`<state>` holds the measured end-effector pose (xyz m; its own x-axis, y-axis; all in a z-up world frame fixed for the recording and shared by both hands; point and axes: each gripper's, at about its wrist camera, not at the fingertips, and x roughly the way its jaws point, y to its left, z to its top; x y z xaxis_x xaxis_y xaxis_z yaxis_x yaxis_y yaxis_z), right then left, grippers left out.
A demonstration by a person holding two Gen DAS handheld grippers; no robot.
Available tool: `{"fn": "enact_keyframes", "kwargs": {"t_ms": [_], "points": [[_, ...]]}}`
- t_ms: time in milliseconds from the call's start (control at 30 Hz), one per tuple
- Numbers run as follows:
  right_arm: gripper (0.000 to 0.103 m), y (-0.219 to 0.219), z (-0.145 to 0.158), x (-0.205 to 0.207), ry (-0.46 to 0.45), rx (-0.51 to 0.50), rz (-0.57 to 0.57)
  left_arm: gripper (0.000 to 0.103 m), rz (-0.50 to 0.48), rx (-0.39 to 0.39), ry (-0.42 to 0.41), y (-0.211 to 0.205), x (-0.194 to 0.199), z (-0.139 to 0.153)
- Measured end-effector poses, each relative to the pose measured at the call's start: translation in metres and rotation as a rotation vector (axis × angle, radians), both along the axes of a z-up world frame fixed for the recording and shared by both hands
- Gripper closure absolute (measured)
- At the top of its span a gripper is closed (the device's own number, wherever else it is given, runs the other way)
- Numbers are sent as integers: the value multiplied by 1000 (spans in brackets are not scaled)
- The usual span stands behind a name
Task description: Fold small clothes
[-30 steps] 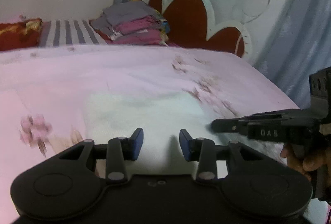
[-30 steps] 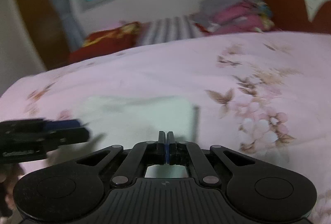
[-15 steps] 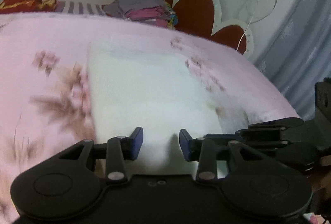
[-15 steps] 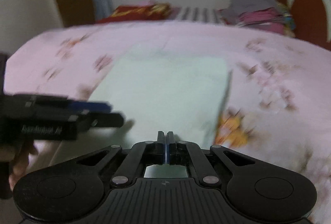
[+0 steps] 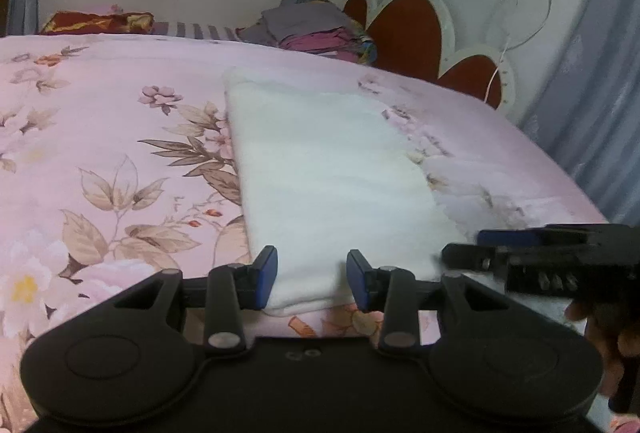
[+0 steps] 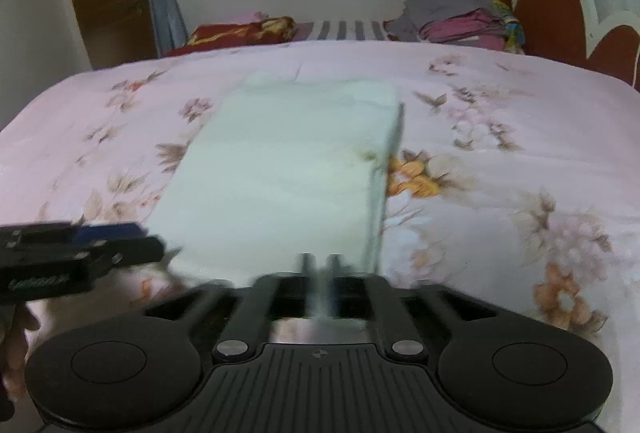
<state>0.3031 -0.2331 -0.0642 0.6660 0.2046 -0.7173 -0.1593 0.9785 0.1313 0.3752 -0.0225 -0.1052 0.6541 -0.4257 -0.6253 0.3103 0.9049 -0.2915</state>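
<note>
A white cloth (image 5: 328, 169) lies flat, folded into a long rectangle, on the pink flowered bedsheet (image 5: 100, 153). My left gripper (image 5: 312, 279) is open, its jaws on either side of the cloth's near left corner. My right gripper (image 6: 319, 265) is blurred by motion at the cloth's (image 6: 288, 169) near edge, with a small gap between its jaws and nothing seen held. It also shows in the left wrist view (image 5: 460, 257) at the cloth's near right corner. The left gripper shows at the left of the right wrist view (image 6: 160, 245).
A stack of folded clothes (image 5: 316, 33) sits at the far side of the bed by the red and white headboard (image 5: 416, 33). A red pillow (image 5: 96, 23) and a striped one (image 6: 344, 29) lie under the window. The bed edge drops off at the right (image 5: 580, 193).
Both grippers came down and forward to the cloth's near edge. The right gripper's jaws, shut before, now stand slightly apart and blurred. The left gripper stays open.
</note>
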Motion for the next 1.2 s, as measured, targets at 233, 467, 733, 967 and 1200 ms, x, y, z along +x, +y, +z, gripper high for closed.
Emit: {"fn": "enact_keyframes", "kwargs": {"t_ms": [233,467,733,967,1200], "points": [[43,20,4,-10,-56,-1,7,34,29,86,20,-11,-2,-1],[53,13,-28,2,79,-86,-59,33,35,122,81,-14,-5,-16],[53,5,-28,-2,116,-82,-68,29,27,137,96,-10,-11,-11],[53,-31,2,-7,31,75,-147,8,146,112,81,15,-9,-1],[53,-54,14,46,3,213,-187,14,216,-43,111,32,37,1]]}}
